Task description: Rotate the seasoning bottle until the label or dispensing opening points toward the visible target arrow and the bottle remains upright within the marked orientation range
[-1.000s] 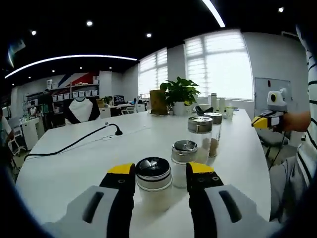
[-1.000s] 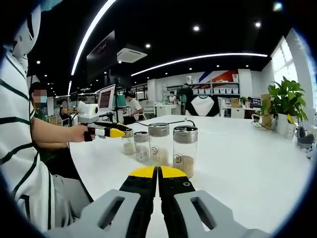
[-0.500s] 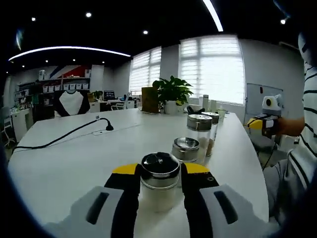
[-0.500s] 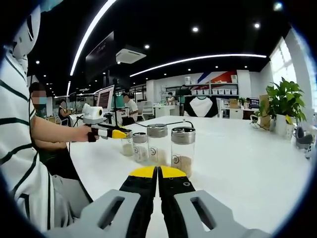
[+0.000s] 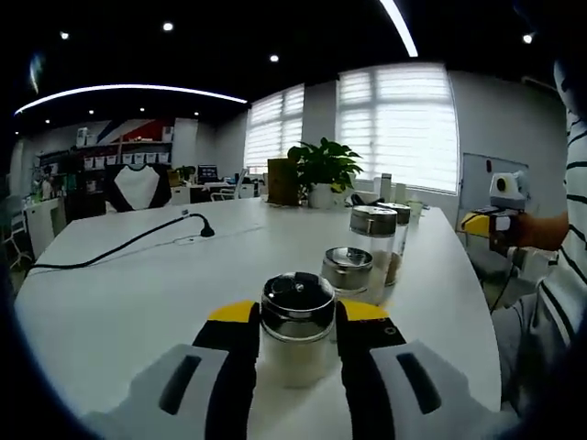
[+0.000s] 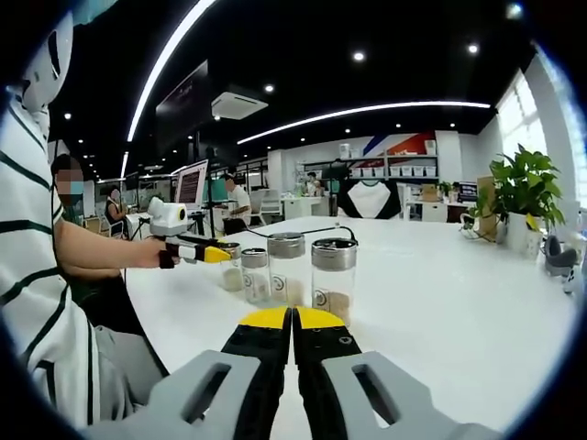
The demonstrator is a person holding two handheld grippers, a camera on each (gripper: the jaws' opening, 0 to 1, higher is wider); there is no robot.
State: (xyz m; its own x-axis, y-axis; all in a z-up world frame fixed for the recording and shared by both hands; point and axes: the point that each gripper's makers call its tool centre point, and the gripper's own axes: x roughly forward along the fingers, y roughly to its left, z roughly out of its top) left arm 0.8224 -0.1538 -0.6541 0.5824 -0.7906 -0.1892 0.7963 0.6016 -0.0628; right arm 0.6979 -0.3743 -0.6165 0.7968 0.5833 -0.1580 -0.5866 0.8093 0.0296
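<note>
A glass seasoning bottle [image 5: 296, 321] with a dark metal lid and pale powder inside stands upright on the white table [image 5: 138, 302]. My left gripper [image 5: 296, 313] is shut on it, one yellow-tipped jaw pressed on each side. In the right gripper view the same bottle [image 6: 231, 268] is the farthest of a row, with the left gripper [image 6: 207, 253] on it, held by a person's hand. My right gripper [image 6: 293, 319] is shut on nothing, low over the table in front of the row. It also appears as the right gripper [image 5: 491, 221] at the table's right edge.
Three more shaker bottles stand in line behind the held one: a short one [image 5: 347, 271], a tall one [image 5: 372, 240] and another [image 5: 397, 229]. A black cable [image 5: 119, 249] crosses the table's left half. A potted plant [image 5: 321, 172] stands at the far end.
The left gripper's jaws have closed in from a wider gap onto the nearest bottle. The right gripper has stayed shut, and its view has drifted slightly.
</note>
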